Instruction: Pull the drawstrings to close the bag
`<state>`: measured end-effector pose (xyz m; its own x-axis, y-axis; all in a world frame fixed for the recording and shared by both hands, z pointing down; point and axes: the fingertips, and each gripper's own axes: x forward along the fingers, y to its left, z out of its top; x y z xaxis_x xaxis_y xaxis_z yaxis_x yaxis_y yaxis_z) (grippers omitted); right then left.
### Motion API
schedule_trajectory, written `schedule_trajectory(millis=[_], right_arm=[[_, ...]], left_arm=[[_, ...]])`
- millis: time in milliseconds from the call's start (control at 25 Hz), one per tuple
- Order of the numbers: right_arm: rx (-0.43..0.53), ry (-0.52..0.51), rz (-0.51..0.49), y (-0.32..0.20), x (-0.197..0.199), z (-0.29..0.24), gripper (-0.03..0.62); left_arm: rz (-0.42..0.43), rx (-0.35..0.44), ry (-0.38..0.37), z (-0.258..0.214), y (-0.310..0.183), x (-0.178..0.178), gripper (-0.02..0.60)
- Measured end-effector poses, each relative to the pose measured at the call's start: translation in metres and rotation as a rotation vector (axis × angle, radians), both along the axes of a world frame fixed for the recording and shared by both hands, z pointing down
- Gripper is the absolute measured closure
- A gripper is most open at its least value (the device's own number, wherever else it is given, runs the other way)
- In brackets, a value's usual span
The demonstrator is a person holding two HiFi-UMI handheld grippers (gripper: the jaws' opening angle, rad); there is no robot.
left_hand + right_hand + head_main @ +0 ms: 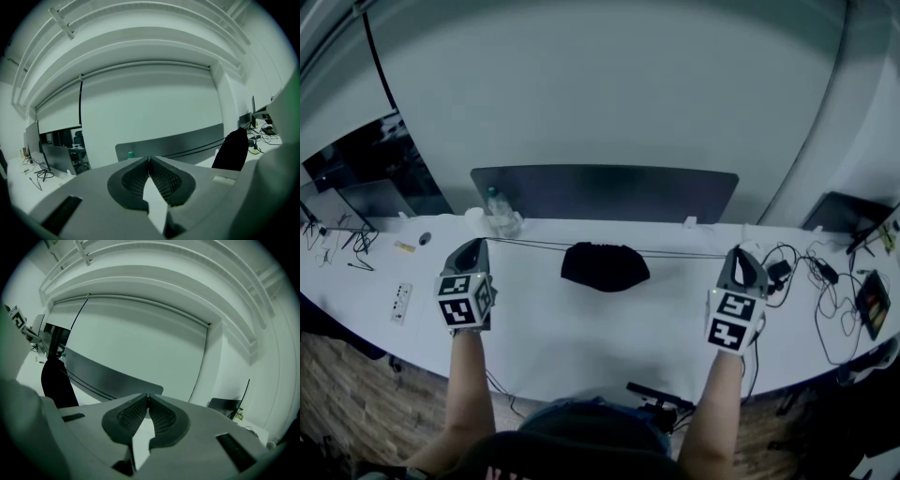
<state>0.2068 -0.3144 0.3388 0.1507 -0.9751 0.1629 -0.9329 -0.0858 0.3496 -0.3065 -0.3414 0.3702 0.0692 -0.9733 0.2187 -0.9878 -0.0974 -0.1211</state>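
Observation:
A small black drawstring bag [605,265] lies gathered on the middle of the white table [581,328]. One thin black drawstring [530,245] runs taut from it to the left, another drawstring [684,254] to the right. My left gripper [476,243] is shut on the left string's end, and my right gripper [739,251] is shut on the right one's. In the left gripper view the bag [232,150] is at the right, with the string [197,149] leading to the closed jaw tips [149,159]. The right gripper view has the bag [56,383] at the left and the string [89,385] reaching its tips [148,396].
A grey divider panel [605,192] stands behind the bag. A water bottle [495,208] and crumpled plastic sit at the back left. Loose cables [825,281] and a tablet [872,302] crowd the right end. A white remote [400,302] lies near the left front edge.

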Motion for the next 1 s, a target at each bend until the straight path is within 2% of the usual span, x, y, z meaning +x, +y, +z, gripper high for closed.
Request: schedule_trajectory(millis=[680, 1000], right_arm=[[0.02, 0.025, 0.07, 0.003, 0.026, -0.005, 0.585], [0.023, 0.019, 0.064, -0.009, 0.025, -0.008, 0.585]], left_arm=[[-0.014, 0.011, -0.007, -0.001, -0.002, -0.007, 0.571], [-0.012, 0.012, -0.012, -0.003, -0.013, -0.009, 0.571]])
